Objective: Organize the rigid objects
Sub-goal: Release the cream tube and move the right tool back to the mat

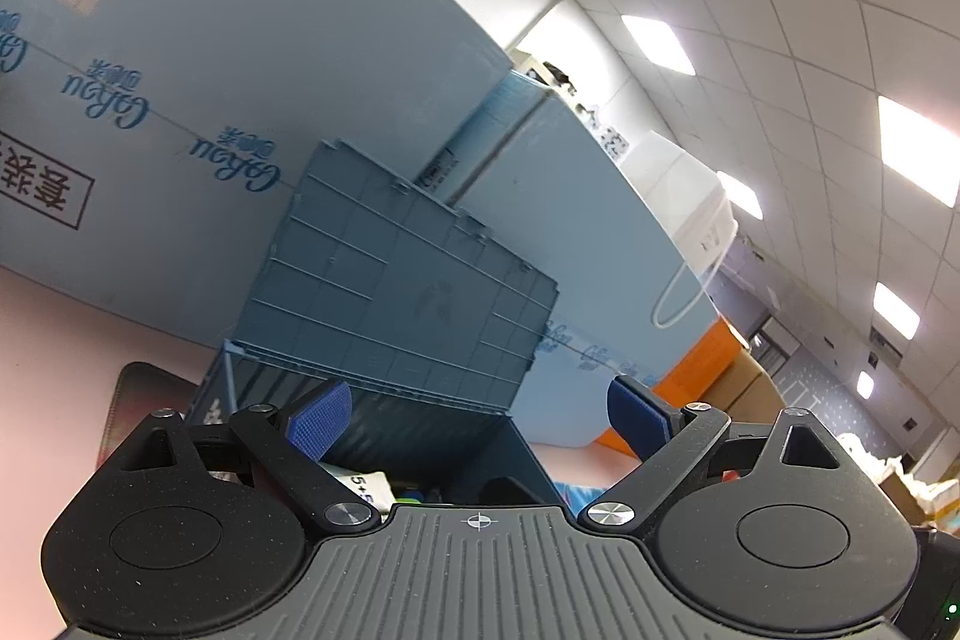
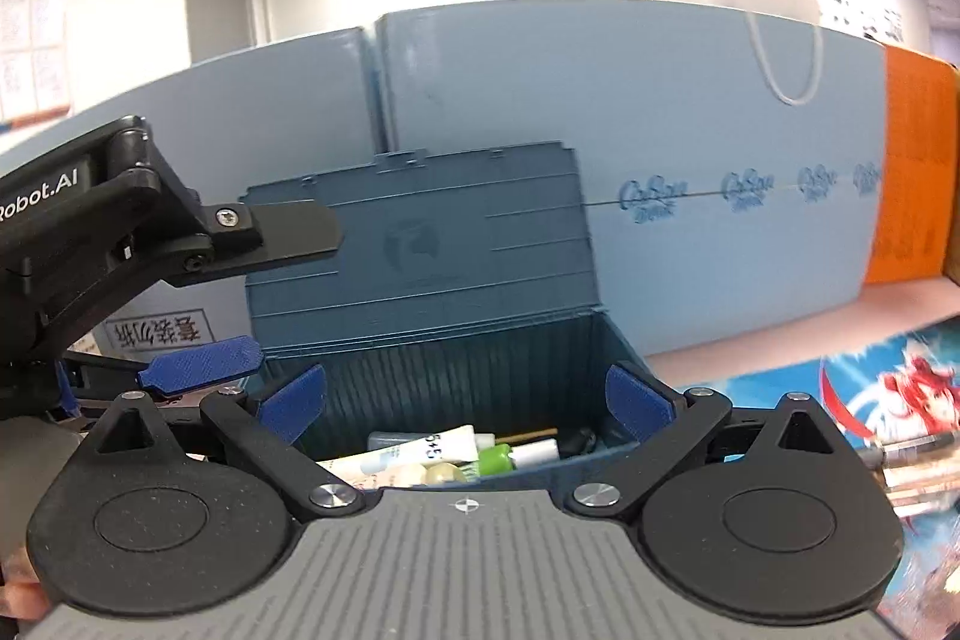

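Observation:
A dark blue storage box (image 2: pixel 612 340) stands with its ribbed lid (image 2: pixel 420 250) swung up and back. Inside lie a white tube (image 2: pixel 414 451), a green-capped item (image 2: pixel 495 460) and other small things. My right gripper (image 2: pixel 465 400) is open over the box's near side, with nothing between its blue pads (image 2: pixel 636 400). My left gripper (image 2: pixel 288 298) comes in from the left at the box's left corner, also open and empty. In the left wrist view the same lid (image 1: pixel 396 292) rises just beyond my left gripper (image 1: pixel 480 418), and part of the box interior (image 1: pixel 420 436) shows between the pads.
Large light-blue cartons (image 2: pixel 720 130) wall off the space behind the box, with an orange box (image 2: pixel 912 172) to the right. A colourful printed mat (image 2: pixel 840 388) and some metal pens (image 2: pixel 912 466) lie at right. A dark pad (image 1: pixel 144 400) lies left of the box.

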The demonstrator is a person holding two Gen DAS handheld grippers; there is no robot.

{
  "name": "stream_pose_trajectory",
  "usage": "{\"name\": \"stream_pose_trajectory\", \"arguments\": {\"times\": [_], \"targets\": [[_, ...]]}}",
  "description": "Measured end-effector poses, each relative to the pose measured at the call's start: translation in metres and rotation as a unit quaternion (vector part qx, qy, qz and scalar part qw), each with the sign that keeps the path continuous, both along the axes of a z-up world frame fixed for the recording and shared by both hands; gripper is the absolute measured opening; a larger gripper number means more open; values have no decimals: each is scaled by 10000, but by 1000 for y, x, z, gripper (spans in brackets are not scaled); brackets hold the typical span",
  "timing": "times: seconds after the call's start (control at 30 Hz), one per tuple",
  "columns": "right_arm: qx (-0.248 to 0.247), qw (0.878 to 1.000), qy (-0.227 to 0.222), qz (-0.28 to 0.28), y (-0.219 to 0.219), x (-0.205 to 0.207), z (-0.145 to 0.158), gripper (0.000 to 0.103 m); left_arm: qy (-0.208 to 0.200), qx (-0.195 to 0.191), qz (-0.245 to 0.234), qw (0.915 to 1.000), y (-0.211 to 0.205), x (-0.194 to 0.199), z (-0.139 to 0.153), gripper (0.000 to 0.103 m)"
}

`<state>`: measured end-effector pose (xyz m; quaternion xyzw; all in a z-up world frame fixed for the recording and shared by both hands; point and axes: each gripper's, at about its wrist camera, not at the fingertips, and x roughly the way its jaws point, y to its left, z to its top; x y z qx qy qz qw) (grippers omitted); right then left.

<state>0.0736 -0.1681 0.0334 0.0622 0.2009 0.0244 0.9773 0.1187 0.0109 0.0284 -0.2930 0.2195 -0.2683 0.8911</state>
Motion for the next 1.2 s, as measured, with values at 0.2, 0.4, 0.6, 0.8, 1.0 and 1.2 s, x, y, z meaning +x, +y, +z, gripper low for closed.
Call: {"name": "stream_pose_trajectory", "arguments": {"times": [0.2, 0.4, 0.6, 0.8, 1.0, 1.2], "targets": [[268, 9985, -219, -417, -28, -21, 2, 102, -145, 183, -284, 9993, -20, -3, 7, 94], [359, 9952, -447, -796, -57, -45, 4, 103, -341, 482, -735, 9955, -56, -10, 14, 94], [471, 9891, -503, -1299, -97, -65, -2, 103, -590, 738, -1354, 9863, -90, -16, 10, 94], [622, 9784, -444, -1921, -144, -89, -12, 103, -509, 916, -1659, 9806, -117, -19, 2, 94], [854, 9681, -368, -2326, -182, -109, -22, 103, -679, 1257, -1814, 9730, -150, -32, -4, 94], [1175, 9604, -381, -2497, -208, -124, -33, 103, -802, 1707, -1887, 9638, -182, -48, -11, 94]]}}
